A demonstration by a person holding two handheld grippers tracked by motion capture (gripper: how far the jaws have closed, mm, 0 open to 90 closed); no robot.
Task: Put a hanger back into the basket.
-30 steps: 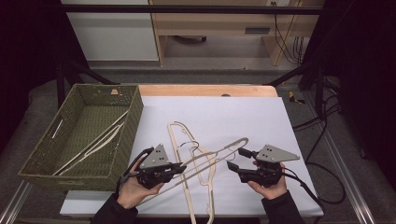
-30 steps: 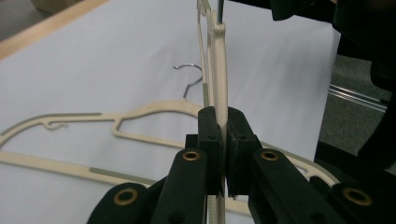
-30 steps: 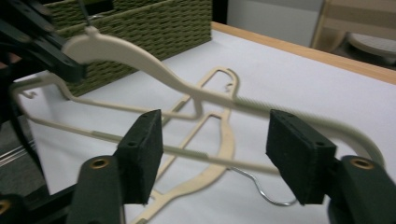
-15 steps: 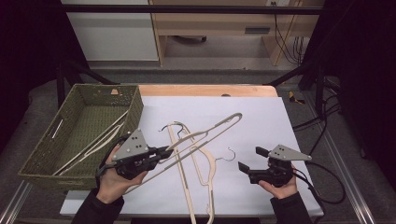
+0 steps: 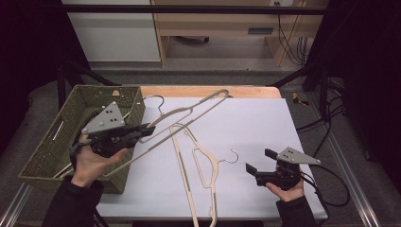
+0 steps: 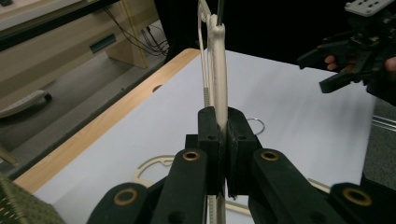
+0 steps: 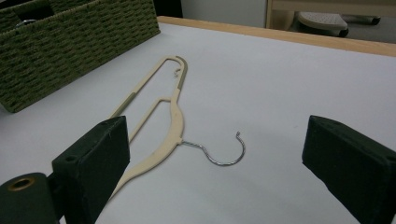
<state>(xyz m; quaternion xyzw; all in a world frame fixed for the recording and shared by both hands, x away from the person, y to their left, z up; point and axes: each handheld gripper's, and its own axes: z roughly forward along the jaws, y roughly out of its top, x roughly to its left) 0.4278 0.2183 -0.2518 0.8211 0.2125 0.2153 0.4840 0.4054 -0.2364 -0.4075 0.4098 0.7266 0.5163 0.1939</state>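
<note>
Left gripper (image 5: 144,128), left of frame: jaws clenched on a cream hanger (image 5: 189,113), lifted, slanting toward upper centre, beside the wicker basket (image 5: 56,142). Right gripper (image 5: 257,161), lower right: jaws wide apart, nothing held. Second hanger (image 5: 208,165) flat on table (image 5: 255,123), lower centre.

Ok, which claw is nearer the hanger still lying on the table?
The right claw. It sits open just right of the lying hanger's metal hook. The left claw is up by the basket, clamped on another hanger.
</note>
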